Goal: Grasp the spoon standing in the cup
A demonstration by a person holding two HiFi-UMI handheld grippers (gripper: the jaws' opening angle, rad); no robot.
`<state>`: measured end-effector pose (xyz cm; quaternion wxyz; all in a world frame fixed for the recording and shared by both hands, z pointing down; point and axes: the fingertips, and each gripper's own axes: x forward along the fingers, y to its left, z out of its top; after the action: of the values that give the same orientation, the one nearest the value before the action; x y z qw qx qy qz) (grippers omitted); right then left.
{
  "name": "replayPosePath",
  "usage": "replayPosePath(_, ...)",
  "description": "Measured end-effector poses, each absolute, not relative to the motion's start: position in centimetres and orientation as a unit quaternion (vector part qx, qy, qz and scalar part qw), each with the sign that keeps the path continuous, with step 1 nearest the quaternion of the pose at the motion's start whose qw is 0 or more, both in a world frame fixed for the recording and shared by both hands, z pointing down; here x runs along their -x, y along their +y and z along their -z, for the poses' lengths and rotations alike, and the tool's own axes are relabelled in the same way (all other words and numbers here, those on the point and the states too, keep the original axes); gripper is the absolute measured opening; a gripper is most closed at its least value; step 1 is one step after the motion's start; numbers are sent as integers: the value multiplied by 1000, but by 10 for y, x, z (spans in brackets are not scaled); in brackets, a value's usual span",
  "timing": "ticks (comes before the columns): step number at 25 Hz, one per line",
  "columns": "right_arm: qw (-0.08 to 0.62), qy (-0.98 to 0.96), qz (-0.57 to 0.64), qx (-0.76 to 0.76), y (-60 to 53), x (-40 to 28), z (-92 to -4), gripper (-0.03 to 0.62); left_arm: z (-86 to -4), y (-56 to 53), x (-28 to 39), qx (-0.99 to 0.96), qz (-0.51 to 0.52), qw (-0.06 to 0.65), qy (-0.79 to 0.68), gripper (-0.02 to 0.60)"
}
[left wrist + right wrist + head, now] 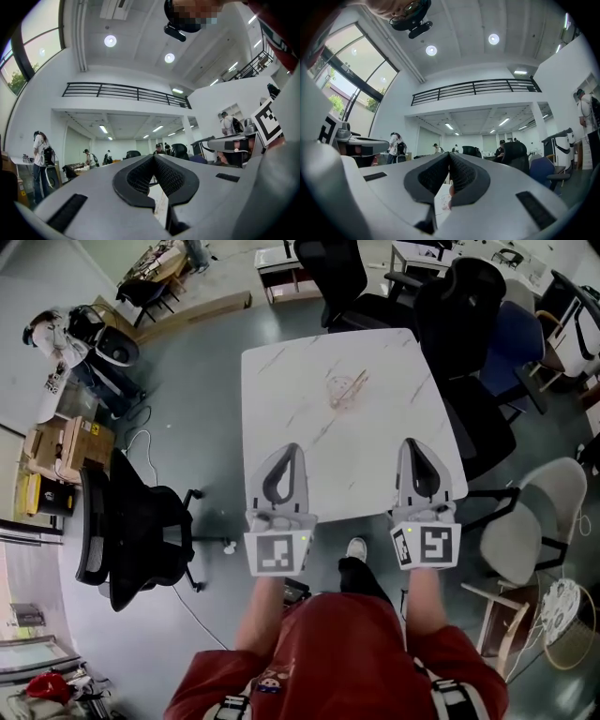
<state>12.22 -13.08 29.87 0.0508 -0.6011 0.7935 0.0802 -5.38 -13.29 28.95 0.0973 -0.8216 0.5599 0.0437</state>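
The approach was judged in hand. The left gripper (289, 452) and right gripper (413, 444) were seen at the table's (281, 381) lower edge, jaws together, empty. The spoon (357, 382) stood in the glass cup (339, 396) at upper centre, well apart from both. Next, one gripper's jaws would need opening.

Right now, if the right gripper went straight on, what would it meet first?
Likely the cup, seen almost dead ahead past the shut right gripper. From the head view it sits a little left of that line, so it may miss.
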Motion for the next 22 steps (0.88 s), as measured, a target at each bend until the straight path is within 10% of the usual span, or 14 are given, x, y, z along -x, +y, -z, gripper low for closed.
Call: replayPosePath(22,88,813,-65,572,-258,-182,-294,14,-270,-242,-21,808,-33,131,574,9)
